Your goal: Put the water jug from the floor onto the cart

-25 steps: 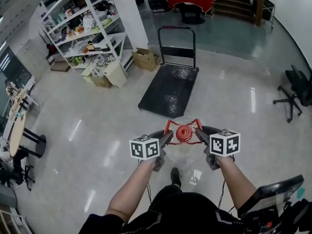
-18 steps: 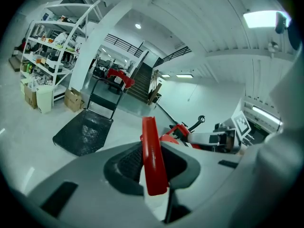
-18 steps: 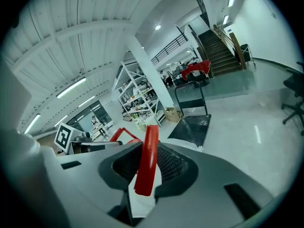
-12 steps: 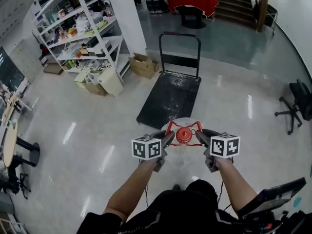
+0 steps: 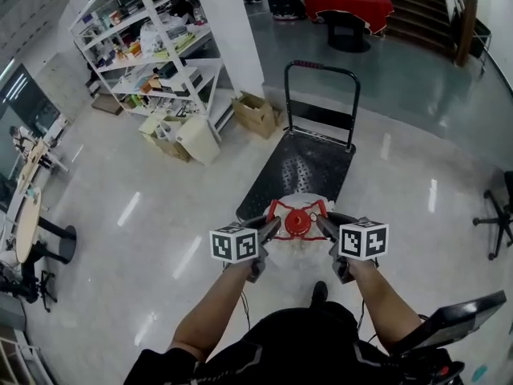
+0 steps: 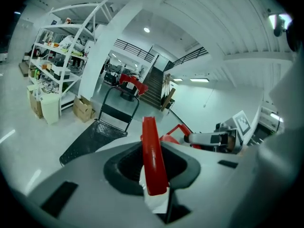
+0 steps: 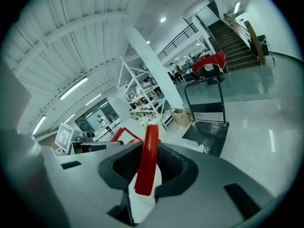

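Fingers [image 5: 267,231] of the left gripper [image 5: 275,224] and right gripper [image 5: 321,220] each clamp a red plastic handle strut [image 6: 153,160] of the clear red-capped water jug [image 5: 298,221], which hangs between them. The black metal platform cart [image 5: 298,163] lies straight ahead, equally near both hands.

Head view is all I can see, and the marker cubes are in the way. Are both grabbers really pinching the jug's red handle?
Observer: Yes for the left gripper: its own view shows a red handle strap clamped between its jaws.
Operator: And the other one?
Observer: The right gripper view shows a second red strap clamped the same way.
Operator: What's above us?
Observer: A ribbed white ceiling with long strip lights.
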`<state>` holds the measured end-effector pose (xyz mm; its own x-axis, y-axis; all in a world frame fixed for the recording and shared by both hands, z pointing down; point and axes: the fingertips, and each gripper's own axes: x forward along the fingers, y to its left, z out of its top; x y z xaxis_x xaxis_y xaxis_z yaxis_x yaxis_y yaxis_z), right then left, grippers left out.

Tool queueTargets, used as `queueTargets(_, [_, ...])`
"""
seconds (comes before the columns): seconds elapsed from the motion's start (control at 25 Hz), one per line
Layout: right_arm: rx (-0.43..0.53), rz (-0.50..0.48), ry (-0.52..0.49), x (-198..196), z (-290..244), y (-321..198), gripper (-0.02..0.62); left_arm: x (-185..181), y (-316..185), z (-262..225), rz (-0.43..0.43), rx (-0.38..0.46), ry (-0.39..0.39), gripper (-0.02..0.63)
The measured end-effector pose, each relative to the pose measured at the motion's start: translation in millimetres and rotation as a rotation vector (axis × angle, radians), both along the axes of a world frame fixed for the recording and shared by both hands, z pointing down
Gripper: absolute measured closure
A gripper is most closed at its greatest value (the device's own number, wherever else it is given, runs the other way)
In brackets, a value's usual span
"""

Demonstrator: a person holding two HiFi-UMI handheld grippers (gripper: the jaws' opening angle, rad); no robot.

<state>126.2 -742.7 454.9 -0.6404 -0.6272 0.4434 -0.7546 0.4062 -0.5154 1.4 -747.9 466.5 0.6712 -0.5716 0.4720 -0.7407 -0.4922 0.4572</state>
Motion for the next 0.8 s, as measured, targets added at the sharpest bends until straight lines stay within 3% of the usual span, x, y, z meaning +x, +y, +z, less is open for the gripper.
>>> queueTargets(0.4, [0.0,-0.062,0.005,-12.3,0.0,-146.2,0.502,-14.0,-139.2,2.3,-0.057,0.002,-0.021,0.535])
queueTargets(0.8, [-0.055,0.055,0.032,-40.5,35.1,-267.7,0.502,-43.2,-269.1,41.5,0.042,-0.047,0.003,0.535])
